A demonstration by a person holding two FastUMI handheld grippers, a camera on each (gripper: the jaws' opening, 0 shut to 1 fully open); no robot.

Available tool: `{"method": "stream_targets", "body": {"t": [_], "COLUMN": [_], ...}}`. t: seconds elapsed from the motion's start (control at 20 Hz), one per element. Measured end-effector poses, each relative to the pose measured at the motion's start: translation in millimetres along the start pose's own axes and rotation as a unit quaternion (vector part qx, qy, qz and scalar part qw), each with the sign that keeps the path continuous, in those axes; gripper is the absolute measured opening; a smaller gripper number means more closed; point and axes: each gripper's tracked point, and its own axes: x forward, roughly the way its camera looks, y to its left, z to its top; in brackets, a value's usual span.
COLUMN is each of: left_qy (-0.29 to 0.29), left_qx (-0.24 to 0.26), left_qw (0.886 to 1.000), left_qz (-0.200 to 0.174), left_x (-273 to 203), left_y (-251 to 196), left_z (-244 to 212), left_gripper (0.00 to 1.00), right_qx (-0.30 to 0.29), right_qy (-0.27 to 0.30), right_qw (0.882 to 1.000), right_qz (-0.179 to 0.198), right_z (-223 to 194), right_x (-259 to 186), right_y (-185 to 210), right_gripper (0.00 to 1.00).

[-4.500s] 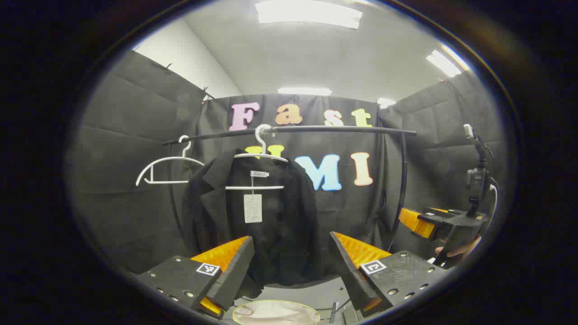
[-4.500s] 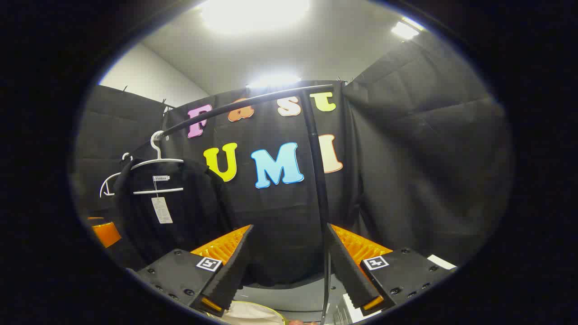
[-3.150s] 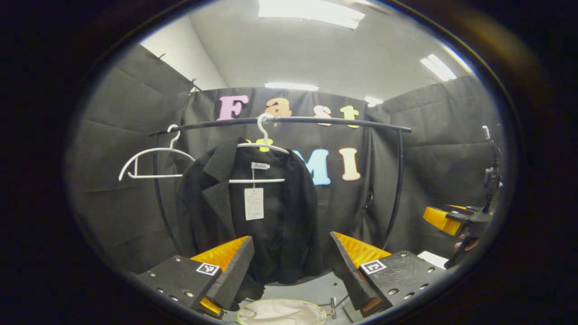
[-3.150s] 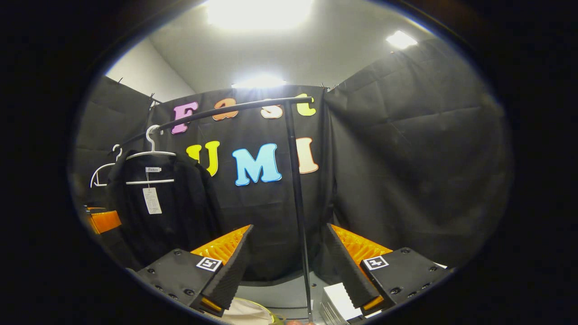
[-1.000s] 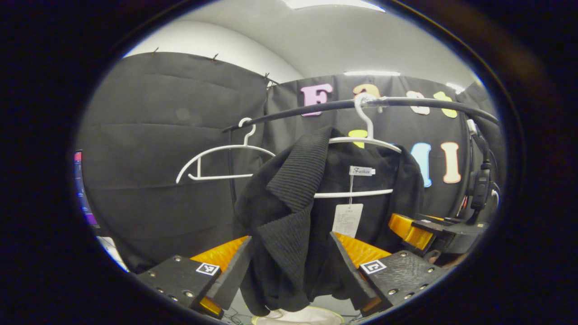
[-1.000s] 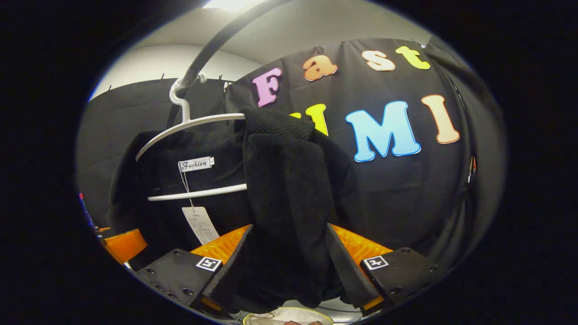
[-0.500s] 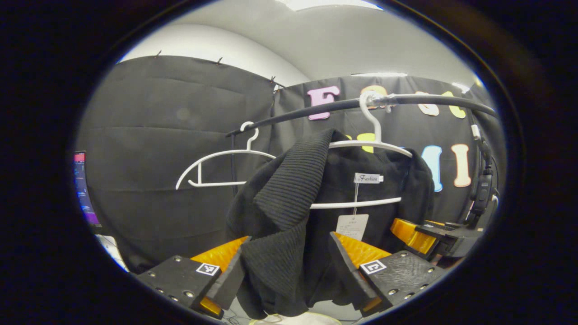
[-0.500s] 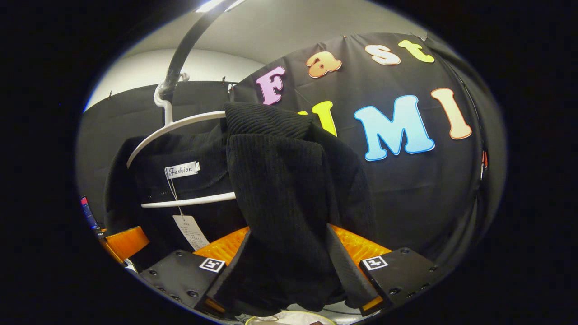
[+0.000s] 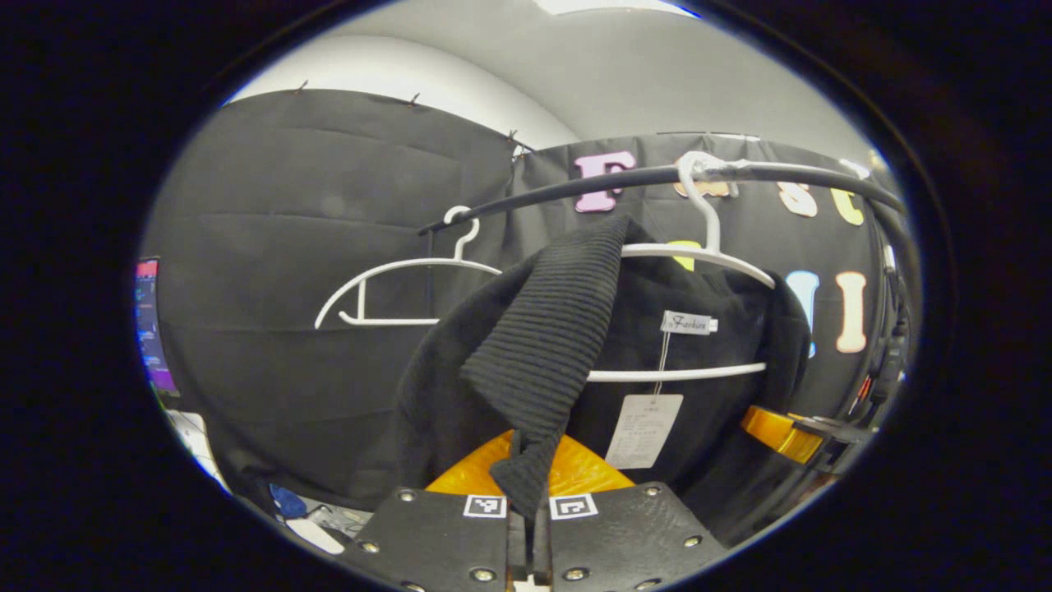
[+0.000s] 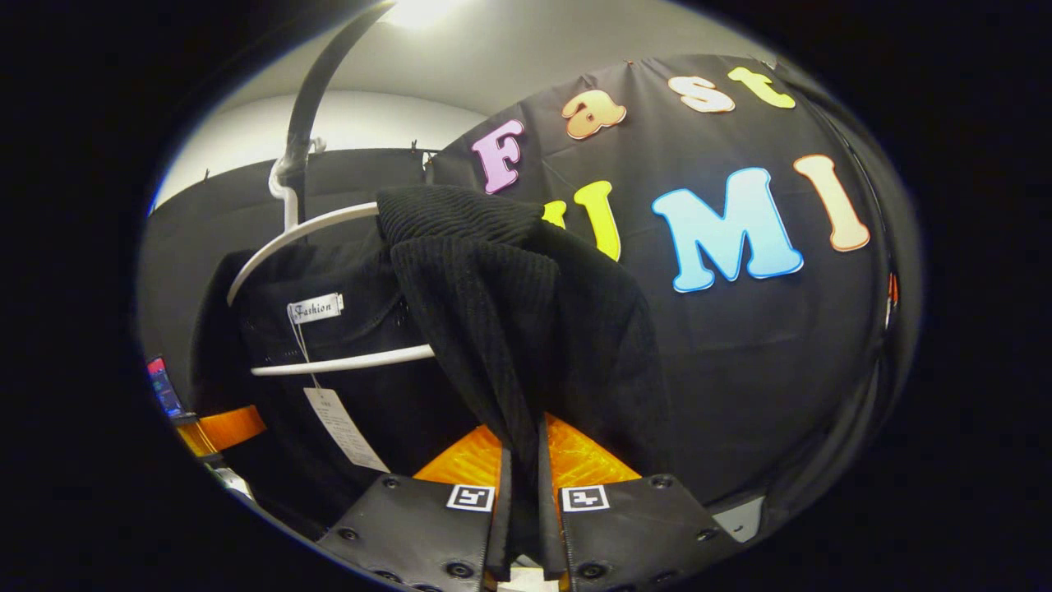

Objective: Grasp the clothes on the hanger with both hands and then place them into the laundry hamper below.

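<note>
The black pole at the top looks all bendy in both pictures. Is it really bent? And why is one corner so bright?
Left gripper view: the rail bows into an arc, a fisheye effect that curves lines near the edge; its true shape can't be judged. Right gripper view: the rail sweeps up as a blurred curve, and a ceiling light glares white at the top. The black coat stays sharp.

black knit on white hangers

the garment [image 9: 534,362] is black with a ribbed, corded weave along its lapel; in the right gripper view the same black ribbing runs down its front edge. its hanger [image 9: 699,255] is white, as is the bare hanger [image 9: 394,279] beside it. the rail [image 9: 575,182] is black. a white label [image 9: 689,323] and a pale paper tag [image 9: 643,430] hang inside the collar.
</note>
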Motion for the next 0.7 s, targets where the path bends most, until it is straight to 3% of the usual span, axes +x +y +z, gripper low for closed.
{"method": "stream_targets", "body": {"t": [0.05,0.4,0.7], "left_qy": [-0.012,-0.053,-0.077], "left_qx": [-0.014,-0.033,-0.004], "left_qw": [1.000,0.998,0.997], "left_qz": [-0.008,-0.001,0.015], "left_x": [-0.7,-17.1,-22.0], "left_y": [-2.3,18.0,45.6], "left_z": [3.1,27.8,47.9], "left_gripper": [0.04,0.05,0.04], "right_qx": [0.015,0.003,-0.002], "right_qy": [0.003,-0.024,-0.053], "right_qw": [1.000,1.000,0.998], "right_qz": [0.016,0.002,-0.028], "right_z": [0.1,15.1,32.5], "right_x": [-0.9,-13.8,-16.5], "right_y": [0.5,-21.2,-41.0], "right_gripper": [0.04,0.06,0.09]}}
